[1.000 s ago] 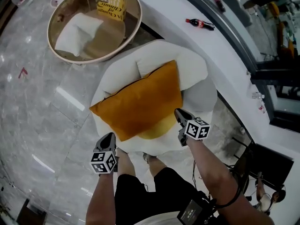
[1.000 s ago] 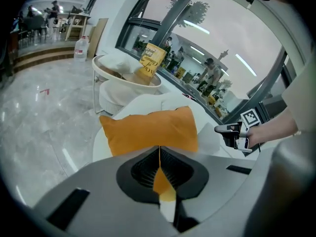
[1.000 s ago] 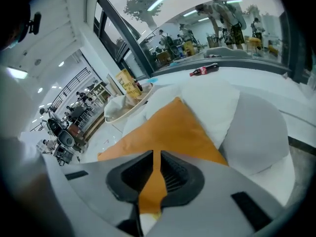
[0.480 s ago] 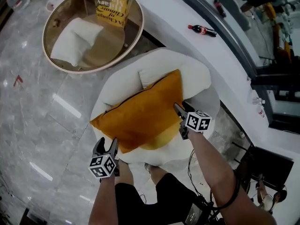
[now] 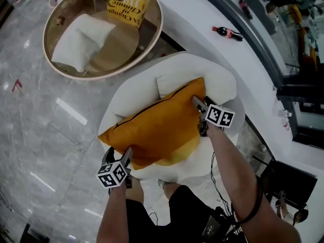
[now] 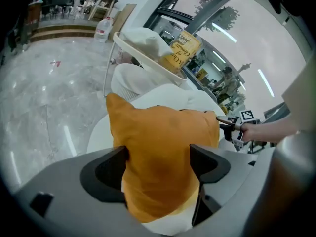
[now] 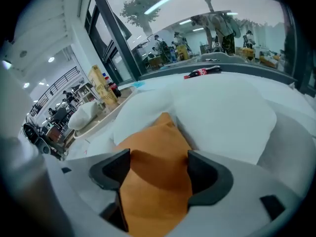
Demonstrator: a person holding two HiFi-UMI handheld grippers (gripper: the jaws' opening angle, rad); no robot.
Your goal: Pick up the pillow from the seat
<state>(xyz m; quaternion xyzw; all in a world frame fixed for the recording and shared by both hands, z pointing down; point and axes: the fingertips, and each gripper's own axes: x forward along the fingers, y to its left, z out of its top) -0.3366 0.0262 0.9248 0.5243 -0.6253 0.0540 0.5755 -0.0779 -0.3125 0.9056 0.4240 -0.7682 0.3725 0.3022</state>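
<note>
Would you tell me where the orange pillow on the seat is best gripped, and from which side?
Likely by two opposite edges: the orange pillow lies wide and slack across the seat. Bring the left gripper to its near corner, the right gripper to its far edge; their jaws have just been opening and straddle the fabric.

Pillow [image 5: 157,128] hides seat [image 5: 136,90] centre — bottle [image 5: 228,33] label unreadable.

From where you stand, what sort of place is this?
Probably a lounge corner of a lobby or showroom: polished marble floor, a white round armchair with an orange pillow, a round glass-topped table, and a long glazed wall.
</note>
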